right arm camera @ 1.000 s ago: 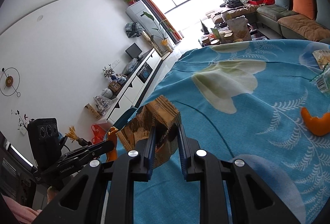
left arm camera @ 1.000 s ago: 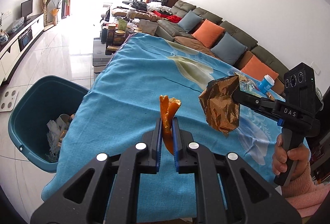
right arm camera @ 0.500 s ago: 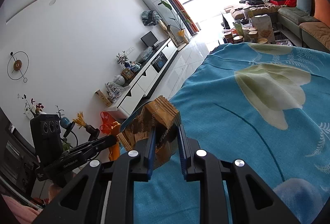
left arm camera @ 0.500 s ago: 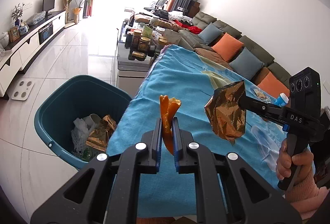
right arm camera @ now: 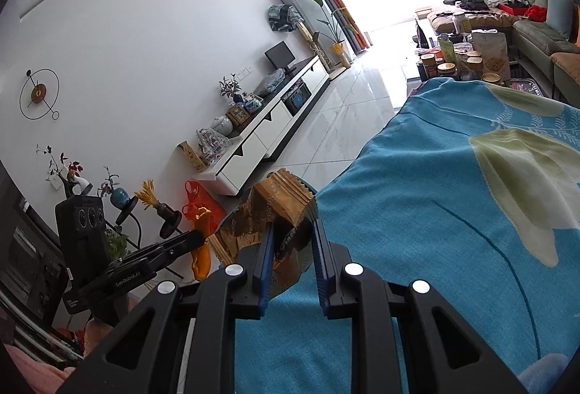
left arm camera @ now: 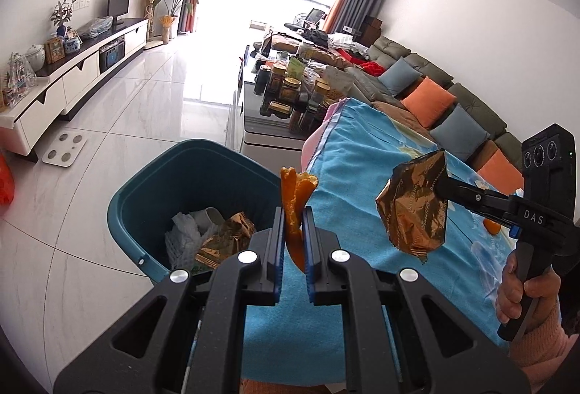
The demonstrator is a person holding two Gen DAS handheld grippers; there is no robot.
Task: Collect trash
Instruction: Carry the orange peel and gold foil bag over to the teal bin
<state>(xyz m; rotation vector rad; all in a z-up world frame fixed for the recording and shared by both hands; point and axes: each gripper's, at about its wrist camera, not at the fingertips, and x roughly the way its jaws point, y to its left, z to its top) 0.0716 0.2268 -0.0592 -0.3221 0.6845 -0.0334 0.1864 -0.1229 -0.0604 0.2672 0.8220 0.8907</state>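
1. My left gripper pinches an orange peel tight, low in the middle of the left view.
2. My right gripper squeezes a brown snack wrapper.
3. The teal bin sits lower left, beside the blue tablecloth, with trash inside.

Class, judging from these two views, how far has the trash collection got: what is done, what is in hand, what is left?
Done: the teal bin already holds a wrapper and white paper. In hand: the left tongs grip an orange peel, the right tongs a brown wrapper, neither dropped yet. Left: another peel piece lies on the blue cloth.
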